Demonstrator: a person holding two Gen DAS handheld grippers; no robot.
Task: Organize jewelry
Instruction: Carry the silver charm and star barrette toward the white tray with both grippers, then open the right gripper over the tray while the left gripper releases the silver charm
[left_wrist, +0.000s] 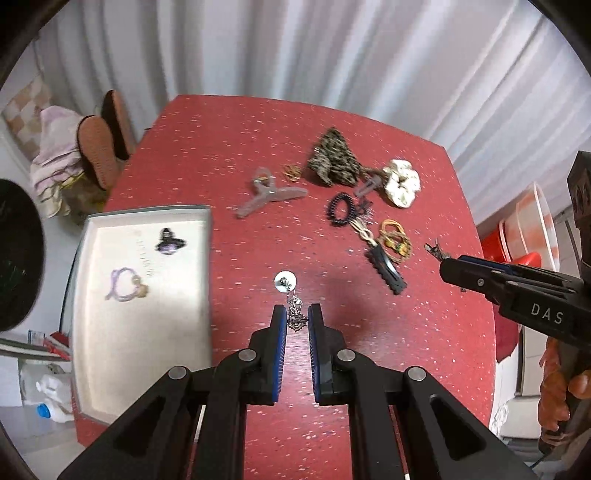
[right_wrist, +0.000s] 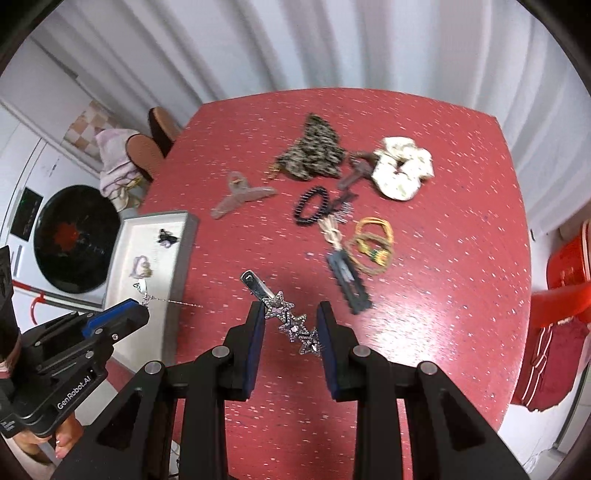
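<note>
My left gripper (left_wrist: 296, 314) is shut on a silver chain earring (left_wrist: 285, 280), whose round disc hangs just past the fingertips above the red table (left_wrist: 221, 147). In the right wrist view the left gripper (right_wrist: 142, 308) hovers over the near corner of the white tray (right_wrist: 184, 258). My right gripper (right_wrist: 290, 308) is shut on a star-studded hair clip (right_wrist: 284, 314) that lies slantwise between the pads. The right gripper (left_wrist: 445, 264) also appears in the left wrist view, at the table's right side. In the tray (left_wrist: 147, 332) lie a dark butterfly clip (left_wrist: 170, 240) and a lilac hair tie (left_wrist: 123, 284).
Loose on the table: a grey claw clip (left_wrist: 269, 195), a leopard scrunchie (left_wrist: 332, 162), a cream scrunchie (left_wrist: 402, 182), a black coil tie (left_wrist: 341, 210), yellow elastics (left_wrist: 395, 240), a black comb clip (left_wrist: 386, 269). A red stool (right_wrist: 565, 273) stands to the right, a washing machine door (right_wrist: 74, 240) to the left.
</note>
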